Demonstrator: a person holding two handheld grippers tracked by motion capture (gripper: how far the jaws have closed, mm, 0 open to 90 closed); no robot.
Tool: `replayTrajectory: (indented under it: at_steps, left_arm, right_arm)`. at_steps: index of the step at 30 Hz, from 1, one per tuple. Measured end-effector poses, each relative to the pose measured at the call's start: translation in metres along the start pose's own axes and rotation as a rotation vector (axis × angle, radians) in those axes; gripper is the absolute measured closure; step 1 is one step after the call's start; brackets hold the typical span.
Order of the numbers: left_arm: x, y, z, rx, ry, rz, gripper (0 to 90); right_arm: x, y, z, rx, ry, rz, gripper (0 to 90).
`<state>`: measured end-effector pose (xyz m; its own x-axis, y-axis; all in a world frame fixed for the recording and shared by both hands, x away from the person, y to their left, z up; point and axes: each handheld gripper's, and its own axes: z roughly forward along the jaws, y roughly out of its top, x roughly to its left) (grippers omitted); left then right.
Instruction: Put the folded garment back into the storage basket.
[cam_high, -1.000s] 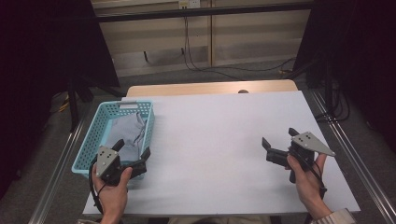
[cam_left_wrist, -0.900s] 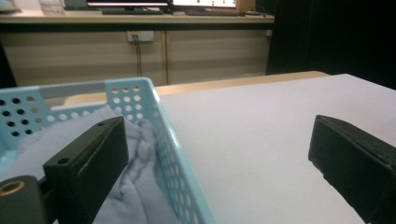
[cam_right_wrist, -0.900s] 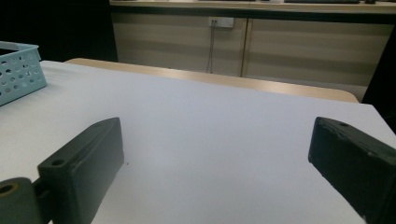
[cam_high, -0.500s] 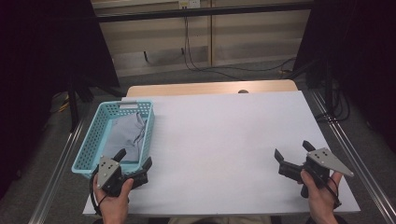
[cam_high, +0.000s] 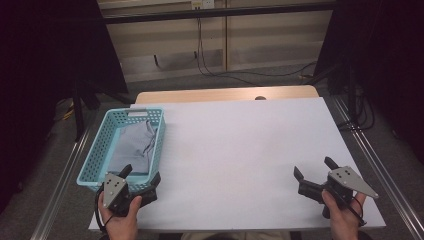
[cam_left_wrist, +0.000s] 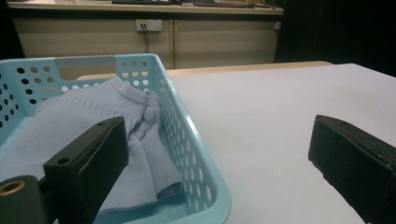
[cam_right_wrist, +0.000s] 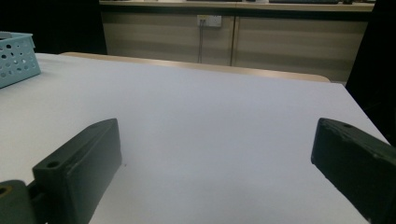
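A light blue perforated basket (cam_high: 98, 152) stands at the table's left, holding a folded pale blue-grey garment (cam_high: 136, 145). My left gripper (cam_high: 142, 173) is at the basket's near right corner, held open: one jaw sits over the garment (cam_left_wrist: 93, 116), the other over the bare table beyond the basket's wall (cam_left_wrist: 187, 135). Nothing lies between the jaws of this gripper (cam_left_wrist: 219, 140). My right gripper (cam_high: 312, 166) is open above the white tabletop near the front right corner. Its jaws point across the table, and nothing is between them (cam_right_wrist: 215, 140).
The white tabletop (cam_high: 240, 145) stretches between the two grippers, with a wooden strip (cam_high: 225, 94) along its far edge. A corner of the basket (cam_right_wrist: 16, 56) shows far left in the right gripper view. Metal rails (cam_high: 380, 165) run beside the table; cables lie on the floor behind.
Both hands have drawn their grippers back toward the table's near edge. The right one has also shifted outward to the right. Both stay open.
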<state>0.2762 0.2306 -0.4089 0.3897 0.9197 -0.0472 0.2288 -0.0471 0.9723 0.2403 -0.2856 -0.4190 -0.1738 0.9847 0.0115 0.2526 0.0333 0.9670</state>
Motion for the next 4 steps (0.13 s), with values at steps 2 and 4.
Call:
replayTrajectory:
  at_steps: [2, 4]
  left_arm:
    - [-0.0003, 0.0001, 0.0004, -0.007, 0.004, -0.002, 4.8]
    - [-0.0008, -0.0001, 0.0024, 0.005, -0.004, -0.001, 4.9]
  right_arm:
    - [-0.0020, 0.0000, -0.0003, -0.003, -0.002, 0.011, 1.2]
    - [-0.0028, -0.0001, 0.0006, -0.002, -0.008, 0.018, 1.2]
